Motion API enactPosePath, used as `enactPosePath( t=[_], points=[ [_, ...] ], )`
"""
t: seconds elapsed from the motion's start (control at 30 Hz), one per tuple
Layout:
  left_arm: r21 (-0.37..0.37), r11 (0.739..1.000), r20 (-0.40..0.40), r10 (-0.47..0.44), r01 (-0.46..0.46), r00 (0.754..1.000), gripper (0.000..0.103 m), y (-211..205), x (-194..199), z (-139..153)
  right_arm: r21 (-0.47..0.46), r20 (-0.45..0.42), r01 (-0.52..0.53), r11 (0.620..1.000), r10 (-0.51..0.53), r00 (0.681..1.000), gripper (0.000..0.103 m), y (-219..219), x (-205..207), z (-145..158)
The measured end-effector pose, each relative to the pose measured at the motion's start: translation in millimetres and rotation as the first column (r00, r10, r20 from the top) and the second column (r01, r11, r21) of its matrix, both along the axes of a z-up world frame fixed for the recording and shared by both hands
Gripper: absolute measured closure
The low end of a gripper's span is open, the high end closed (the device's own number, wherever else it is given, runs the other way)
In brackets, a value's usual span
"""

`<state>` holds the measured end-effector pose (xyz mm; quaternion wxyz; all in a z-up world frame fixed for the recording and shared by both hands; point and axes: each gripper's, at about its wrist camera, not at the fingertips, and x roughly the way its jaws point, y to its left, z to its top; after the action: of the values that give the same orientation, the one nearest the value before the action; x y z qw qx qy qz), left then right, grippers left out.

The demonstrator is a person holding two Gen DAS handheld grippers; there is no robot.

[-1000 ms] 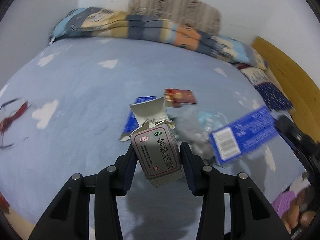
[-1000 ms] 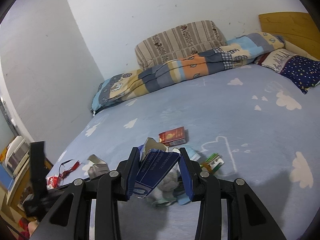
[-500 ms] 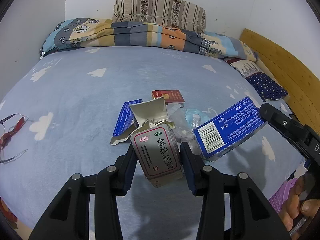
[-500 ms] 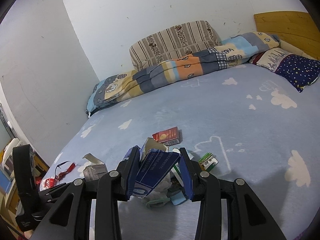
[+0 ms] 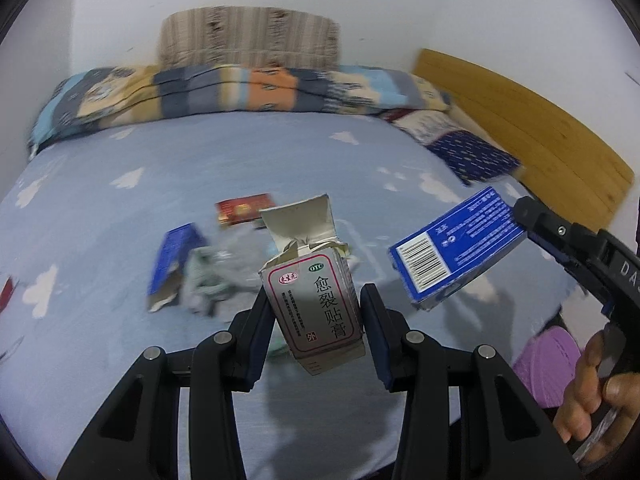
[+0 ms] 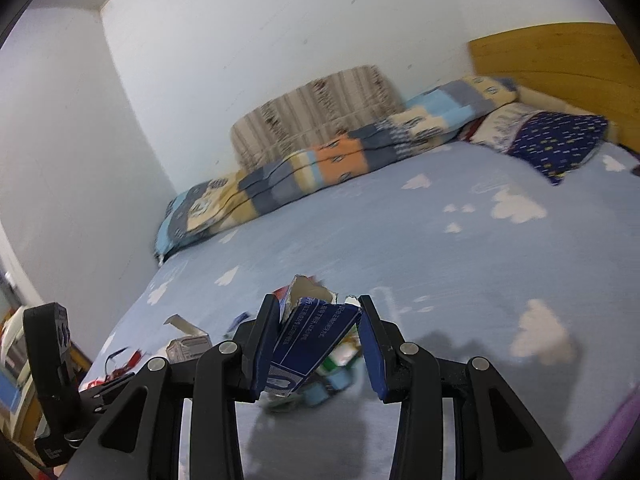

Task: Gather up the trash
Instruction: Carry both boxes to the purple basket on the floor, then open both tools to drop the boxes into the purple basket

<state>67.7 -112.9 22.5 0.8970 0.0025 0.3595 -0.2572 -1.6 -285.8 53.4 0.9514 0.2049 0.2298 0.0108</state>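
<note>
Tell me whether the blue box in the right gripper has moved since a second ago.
Yes. In the left wrist view the blue box sits higher and farther from the trash pile on the bed, nearer the wooden headboard.

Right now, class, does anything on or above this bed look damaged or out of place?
Yes. The grey medicine box in the left hand-held gripper has a torn-open top. On the bed sheet lie a blue carton with a ragged end, a red packet and crumpled wrappers.

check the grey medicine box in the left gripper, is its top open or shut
Open: the grey medicine box clamped in the left gripper has its torn top flap standing up.
</note>
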Motion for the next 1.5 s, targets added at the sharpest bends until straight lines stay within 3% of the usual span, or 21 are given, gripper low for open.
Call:
enactPosePath(
  t=[0.13, 0.3, 0.47, 0.67, 0.9, 0.97, 1.1, 1.23, 1.33, 1.5],
  points=[
    [0.002, 0.994, 0.013, -0.113, 0.113, 0.994, 0.061, -39, -20, 6, 0.032, 0.016, 0.072, 0.997, -0.072, 0.997, 0.061, -35, -37, 7],
    [0.015, 0.951, 0.012, -0.31, 0.309, 0.951, 0.061, -106, -56, 13, 0.024, 0.024, 0.182, 0.983, -0.182, 0.983, 0.061, -86, -100, 10],
    [0.022, 0.861, -0.044, -0.508, 0.509, 0.86, 0.061, -184, -106, 13, 0.005, -0.002, 0.333, 0.943, -0.333, 0.943, 0.061, -143, -170, 7],
    [0.028, 0.748, -0.128, -0.655, 0.663, 0.745, 0.061, -255, -164, 16, -0.056, -0.058, 0.499, 0.865, -0.502, 0.863, 0.061, -193, -241, -1],
    [0.026, 0.676, -0.19, -0.72, 0.736, 0.668, 0.06, -309, -200, 13, -0.052, -0.136, 0.585, 0.809, -0.586, 0.799, 0.06, -233, -281, -24],
    [0.026, 0.668, -0.216, -0.723, 0.744, 0.657, 0.05, -320, -203, 9, -0.059, -0.146, 0.603, 0.795, -0.605, 0.783, 0.06, -239, -284, -29],
    [0.024, 0.67, -0.222, -0.72, 0.742, 0.657, 0.048, -320, -189, 4, -0.061, -0.159, 0.621, 0.782, -0.621, 0.767, 0.054, -245, -292, -33],
    [0.013, 0.699, -0.218, -0.696, 0.715, 0.684, 0.047, -308, -175, 6, -0.069, -0.136, 0.619, 0.782, -0.622, 0.771, 0.054, -242, -294, -28],
    [0.017, 0.731, -0.193, -0.667, 0.682, 0.72, 0.046, -287, -162, 12, -0.048, -0.13, 0.606, 0.794, -0.606, 0.785, 0.053, -240, -287, -26],
    [0.024, 0.811, -0.151, -0.575, 0.584, 0.804, 0.042, -240, -131, 20, -0.037, -0.117, 0.543, 0.839, -0.544, 0.831, 0.046, -223, -259, -19]
  ],
)
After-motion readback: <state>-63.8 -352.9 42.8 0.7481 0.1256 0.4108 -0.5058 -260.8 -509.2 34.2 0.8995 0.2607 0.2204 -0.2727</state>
